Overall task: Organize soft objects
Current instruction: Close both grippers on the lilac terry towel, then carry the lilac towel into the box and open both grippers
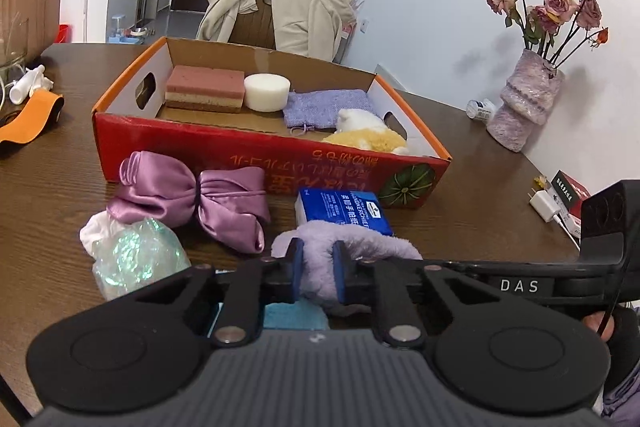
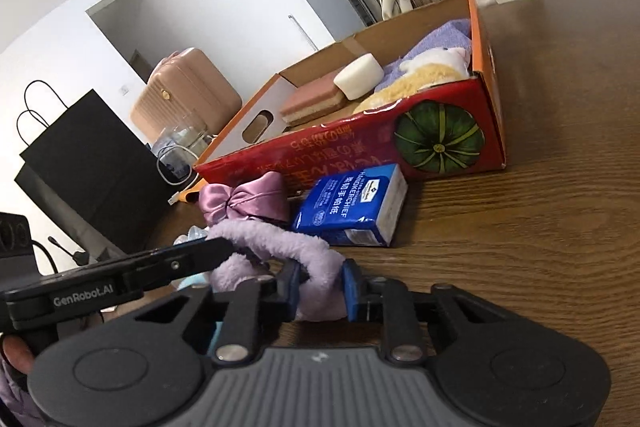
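Both grippers, left (image 1: 316, 267) and right (image 2: 322, 287), pinch one fuzzy lilac band (image 1: 352, 239) just before the box (image 1: 256, 151). Inside the box: one sponge (image 1: 206, 87), one white puck (image 1: 267, 91), one purple cloth (image 1: 320, 107), one plush (image 1: 368, 135). Before it: one satin bow (image 1: 192, 203), one tissue pack (image 1: 344, 213).

Table (image 1: 480, 155): dark wood grain, slight sheen. Box (image 1: 248, 155): glossy printed cardboard, raw brown inside. Headband (image 2: 280, 247): lilac plush. Bow (image 1: 192, 199): shiny satin. Tissue pack (image 2: 352, 203): glossy plastic wrap.
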Available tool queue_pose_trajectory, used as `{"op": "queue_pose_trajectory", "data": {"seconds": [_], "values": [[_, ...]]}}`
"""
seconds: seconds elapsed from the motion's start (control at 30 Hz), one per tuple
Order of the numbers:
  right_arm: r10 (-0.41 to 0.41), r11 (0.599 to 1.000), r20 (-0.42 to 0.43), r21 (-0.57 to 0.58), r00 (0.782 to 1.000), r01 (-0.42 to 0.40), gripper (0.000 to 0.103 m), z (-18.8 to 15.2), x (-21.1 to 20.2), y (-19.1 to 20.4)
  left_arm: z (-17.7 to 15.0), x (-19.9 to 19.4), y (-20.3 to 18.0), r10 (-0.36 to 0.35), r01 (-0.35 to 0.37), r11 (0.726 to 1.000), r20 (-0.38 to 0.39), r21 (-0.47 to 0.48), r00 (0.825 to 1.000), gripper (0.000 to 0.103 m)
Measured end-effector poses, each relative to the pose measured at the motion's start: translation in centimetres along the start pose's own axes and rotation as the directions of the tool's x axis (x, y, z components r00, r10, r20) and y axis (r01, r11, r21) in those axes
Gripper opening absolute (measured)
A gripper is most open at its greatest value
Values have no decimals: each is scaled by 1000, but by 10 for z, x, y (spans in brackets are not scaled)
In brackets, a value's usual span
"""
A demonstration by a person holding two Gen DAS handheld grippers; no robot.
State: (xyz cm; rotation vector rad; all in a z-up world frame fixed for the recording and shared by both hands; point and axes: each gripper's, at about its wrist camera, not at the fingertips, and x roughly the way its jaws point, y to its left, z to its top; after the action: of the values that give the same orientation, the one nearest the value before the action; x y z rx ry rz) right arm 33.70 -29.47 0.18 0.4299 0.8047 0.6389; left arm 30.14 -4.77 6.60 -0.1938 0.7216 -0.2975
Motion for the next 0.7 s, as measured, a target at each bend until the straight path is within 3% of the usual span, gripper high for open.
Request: {"op": "queue_pose_trajectory", "data": {"seconds": [0.27,0.4,0.53,0.7], "values": [[31,999,78,-27,996,-29,17,2,-27,7,0,-30,-13,-21,20,1000,66,20,998,13],[38,996,130,-88,991,-27,17,4,-51,34,7,-54,-11,-45,43,999,129,20,991,13],[20,989,174,-148,985,6,16,21,-60,59,34,-59,0,-82,79,997,186,24,979,13],[-24,977,184,-203,983,61,16,72,-35,82,89,-28,37,-97,97,995,183,13,978,13]]}}
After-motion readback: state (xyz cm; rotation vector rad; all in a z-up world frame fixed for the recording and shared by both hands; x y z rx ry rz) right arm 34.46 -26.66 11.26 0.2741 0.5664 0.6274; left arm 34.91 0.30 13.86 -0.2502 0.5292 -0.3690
